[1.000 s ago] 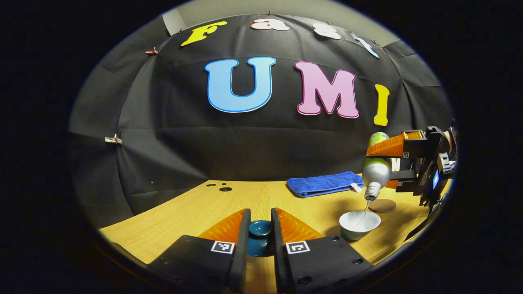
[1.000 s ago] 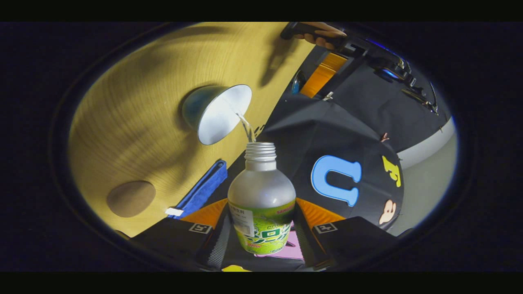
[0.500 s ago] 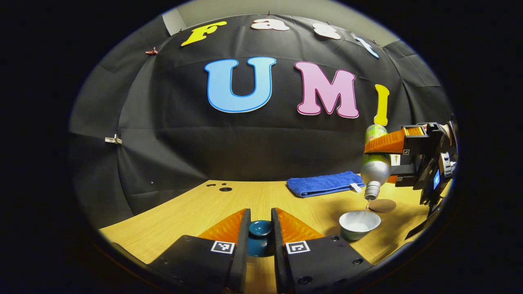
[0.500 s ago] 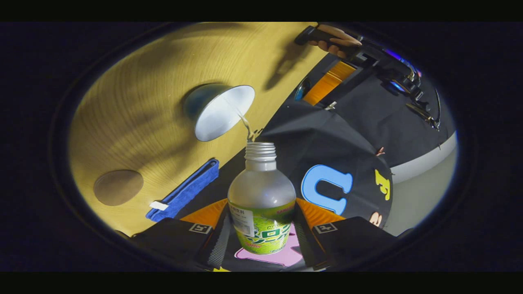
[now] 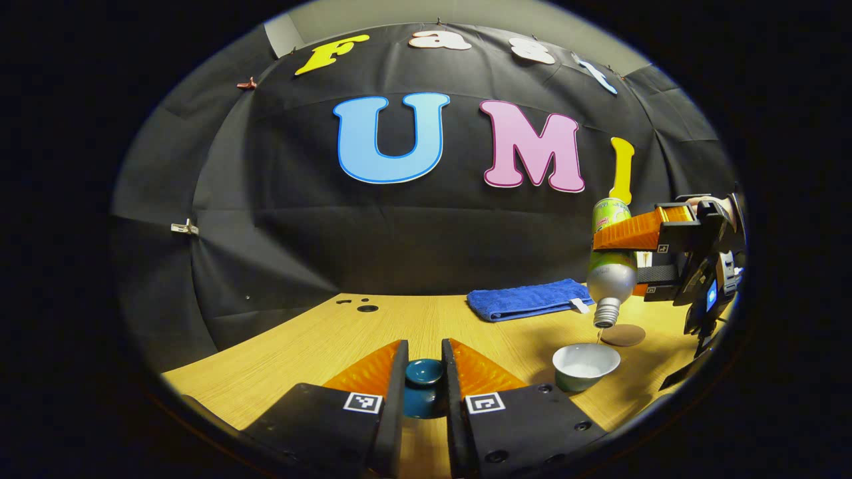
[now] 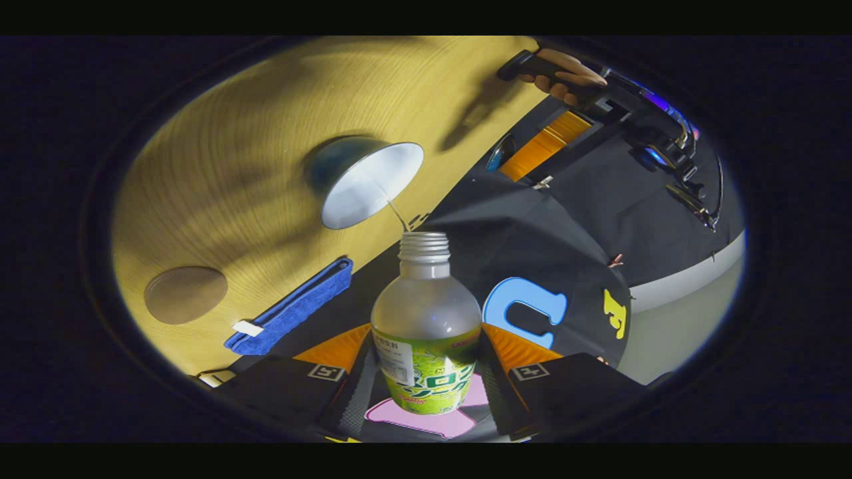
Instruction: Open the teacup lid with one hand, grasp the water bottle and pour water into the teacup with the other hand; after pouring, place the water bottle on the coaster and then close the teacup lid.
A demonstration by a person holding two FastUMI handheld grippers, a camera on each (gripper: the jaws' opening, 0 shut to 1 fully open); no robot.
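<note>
My left gripper [image 5: 424,351] is shut on the dark teal teacup lid [image 5: 424,374], held low over the table's left part. The open white-lined teacup [image 5: 586,364] stands to its right with water in it. Above the cup hangs the water bottle [image 5: 611,278], frosted with a green label, mouth tilted down, with my right gripper [image 5: 640,258] shut on it. In the right gripper view the bottle [image 6: 426,313] sits between my right gripper's [image 6: 426,342] fingers, and a thin stream runs from its mouth into the teacup [image 6: 369,189]. The brown coaster [image 6: 186,295] lies beyond the cup.
A folded blue towel [image 5: 526,299] lies at the back of the wooden table [image 5: 319,346], behind the cup and the coaster [image 5: 622,334]. In the right gripper view a hand [image 6: 566,70] holds the left gripper [image 6: 532,150]. Small holes mark the table's far left.
The bottle has risen a little and its mouth has moved off toward the cup's rim. The water stream has thinned. The left gripper and lid have stayed put.
</note>
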